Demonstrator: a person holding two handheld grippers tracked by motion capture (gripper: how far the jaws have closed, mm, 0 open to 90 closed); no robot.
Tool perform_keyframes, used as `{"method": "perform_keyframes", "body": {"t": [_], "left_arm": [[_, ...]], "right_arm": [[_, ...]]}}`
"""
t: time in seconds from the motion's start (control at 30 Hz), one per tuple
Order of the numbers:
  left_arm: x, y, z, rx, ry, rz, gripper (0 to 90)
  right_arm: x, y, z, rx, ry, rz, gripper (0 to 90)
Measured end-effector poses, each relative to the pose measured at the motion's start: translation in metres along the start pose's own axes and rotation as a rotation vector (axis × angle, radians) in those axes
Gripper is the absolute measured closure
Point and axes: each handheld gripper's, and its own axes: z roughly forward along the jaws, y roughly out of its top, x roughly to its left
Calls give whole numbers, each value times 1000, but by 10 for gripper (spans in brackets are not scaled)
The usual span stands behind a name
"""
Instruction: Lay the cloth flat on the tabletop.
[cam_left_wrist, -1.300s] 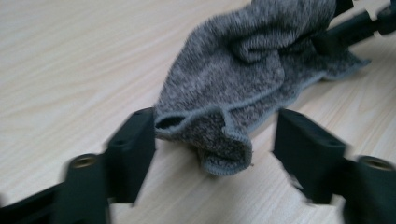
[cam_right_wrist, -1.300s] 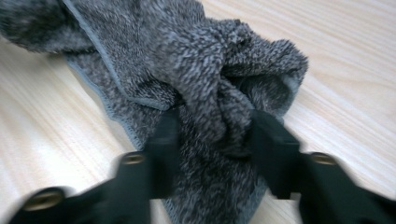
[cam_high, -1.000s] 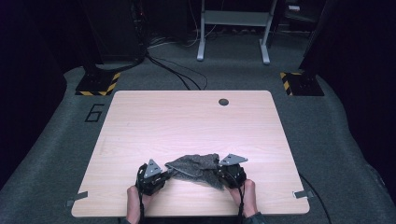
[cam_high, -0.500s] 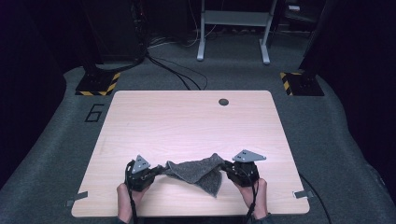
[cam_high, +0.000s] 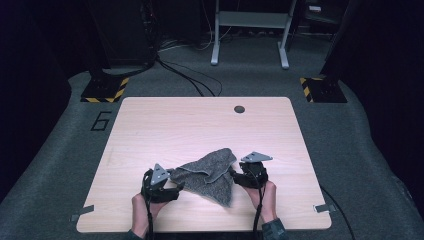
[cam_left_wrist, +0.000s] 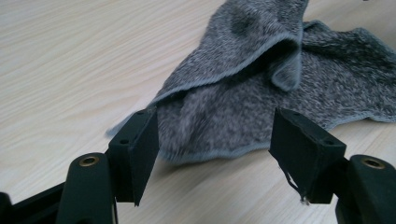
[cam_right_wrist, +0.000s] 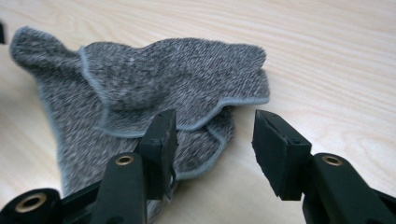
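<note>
A: What was hard to see?

B: In the high view the fingertips of both grippers were tiny & dark against the grey cloth (cam_high: 207, 173), so contact couldn't be judged there. Forearms were cut off at the bottom edge. Cloth's underside folds were hidden.

A: Where was the cloth vs. the tools?

B: It lay crumpled on the table (cam_high: 165, 125), near the front edge, between the left gripper (cam_high: 176, 187) & right gripper (cam_high: 235, 176). In the left gripper view the left gripper (cam_left_wrist: 212, 140) had jaws spread apart, cloth's hem just beyond them, nothing pinched. In the right gripper view the right gripper (cam_right_wrist: 215, 140) also stood released; one jaw was over the cloth's edge, the other over bare wood.

A: Diff from earlier?

B: Half a sec before, both clamped the cloth & held it stretched between them. Jaws had just been opening; the cloth dropped, now bunched & partly folded over itself.
</note>
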Motion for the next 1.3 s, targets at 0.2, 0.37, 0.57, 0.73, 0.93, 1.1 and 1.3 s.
{"method": "perform_keyframes", "body": {"t": [0.2,0.37,0.57,0.73,0.93,1.1,1.3], "left_arm": [[-10,10,23,53,-22,48,343],[-8,9,44,152,-46,77,524],[0,1,49,166,-67,46,656],[2,-3,44,172,-53,31,676],[3,-8,36,183,-44,27,623],[-8,3,29,154,-93,25,406],[-33,20,43,141,-160,59,361]], "right_arm": [[17,-9,8,61,41,-53,510],[27,-19,30,148,44,-101,608],[26,-29,34,152,30,-114,712],[24,-36,27,150,37,-110,733],[25,-45,16,153,53,-102,734],[24,-42,9,126,55,-92,648],[27,-37,9,104,33,-94,631]]}}
